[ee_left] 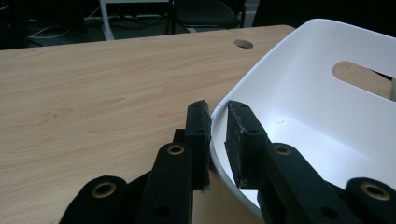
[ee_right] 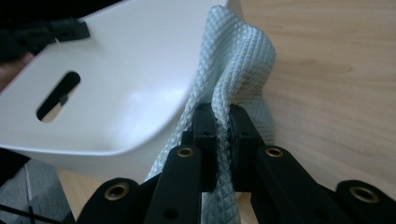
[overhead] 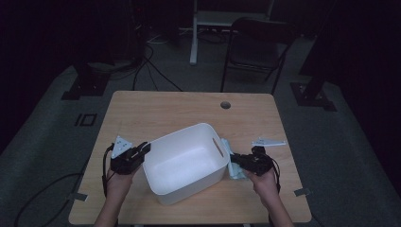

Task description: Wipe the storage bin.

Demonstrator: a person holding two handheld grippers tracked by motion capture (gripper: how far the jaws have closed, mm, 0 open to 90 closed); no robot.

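A white plastic bin with slot handles stands on the wooden table, turned at an angle. My left gripper is at its left rim; in the left gripper view the gripper has one pad outside and one inside the bin wall, shut on the rim. A pale blue textured cloth hangs bunched beside the bin's right wall. My right gripper is shut on it. In the right gripper view the cloth is pinched between the jaws of the gripper, touching the bin.
A round cable hole sits near the table's far edge. A pale grey flat plate shows just beyond the right hand. A dark folding chair and cables stand on the floor behind the table.
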